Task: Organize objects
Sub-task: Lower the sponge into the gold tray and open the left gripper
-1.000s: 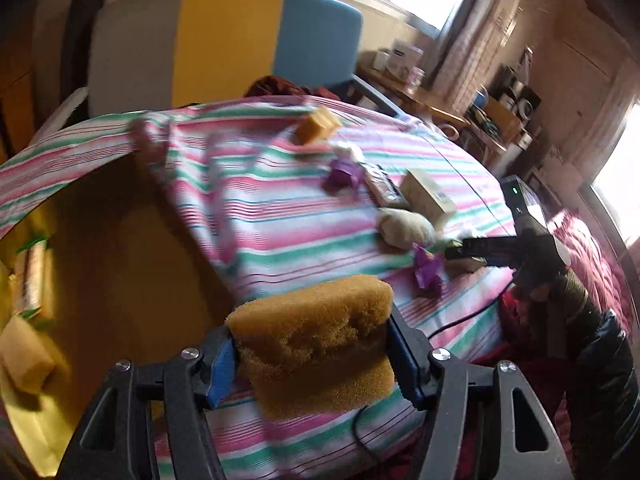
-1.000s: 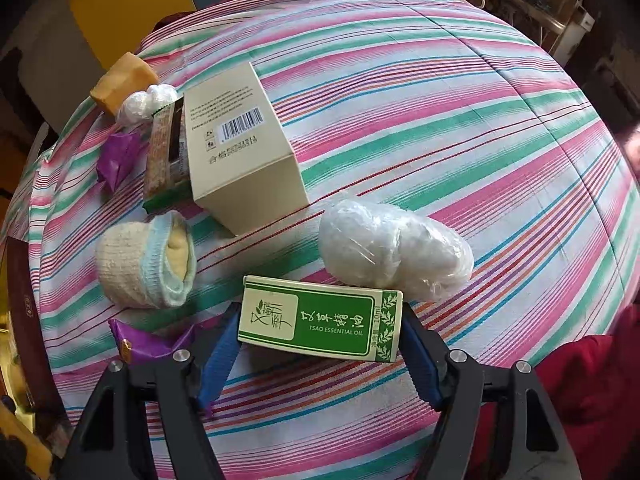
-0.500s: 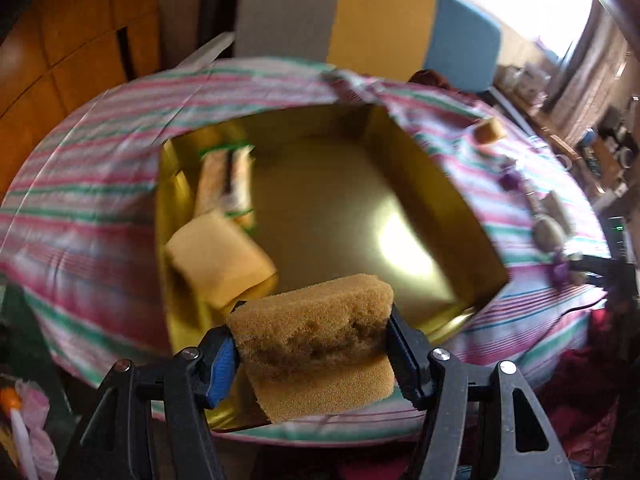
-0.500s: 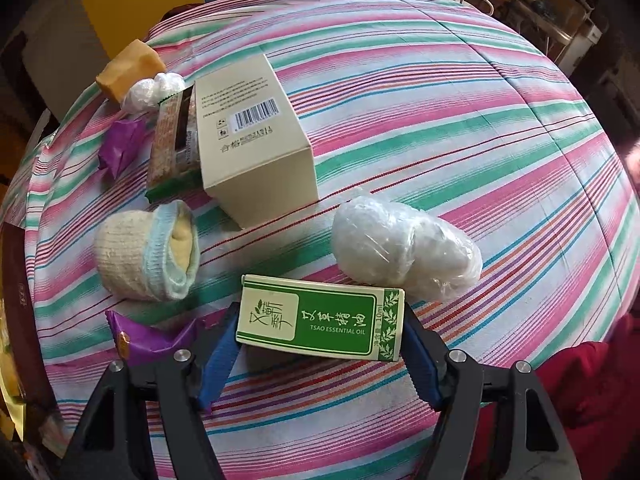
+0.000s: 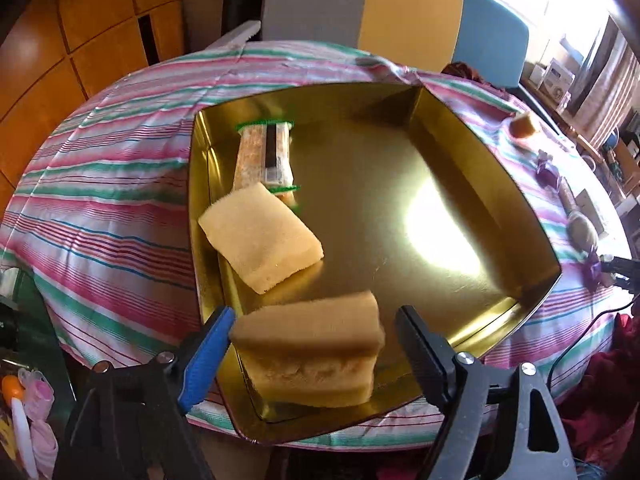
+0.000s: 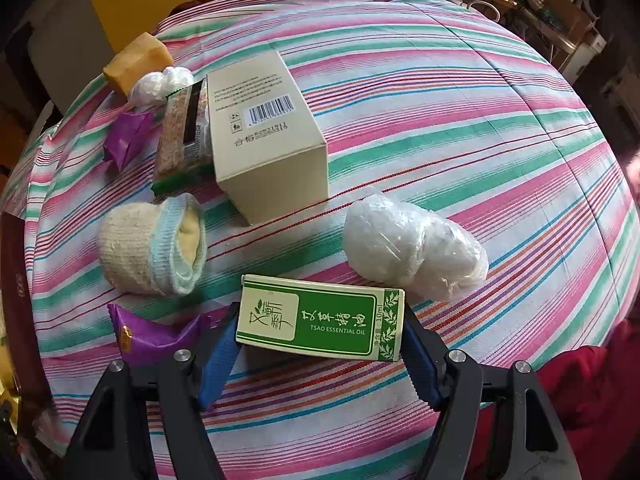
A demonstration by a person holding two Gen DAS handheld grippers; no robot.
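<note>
In the left wrist view a brown sponge [image 5: 308, 344] lies between the fingers of my left gripper [image 5: 314, 318], just over the near corner of the gold tray [image 5: 380, 200]. The jaws are opening; a gap shows at the right pad, so the sponge is loose. The tray also holds a pale yellow sponge [image 5: 260, 236] and a snack bar packet [image 5: 266, 156]. In the right wrist view my right gripper [image 6: 320, 332] is shut on a green essential-oil box [image 6: 320, 318] held crosswise over the striped cloth.
On the striped tablecloth [image 6: 460, 120] lie a beige carton [image 6: 268, 128], a rolled sock [image 6: 152, 248], a white plastic-wrapped bundle [image 6: 412, 248], two purple wrappers [image 6: 156, 334], another snack bar [image 6: 180, 132] and an orange sponge [image 6: 138, 62]. A chair [image 5: 408, 12] stands behind the table.
My left gripper swung from the cloth over to the gold tray and sank, then its jaws spread off the brown sponge. The right gripper and its green box stayed put.
</note>
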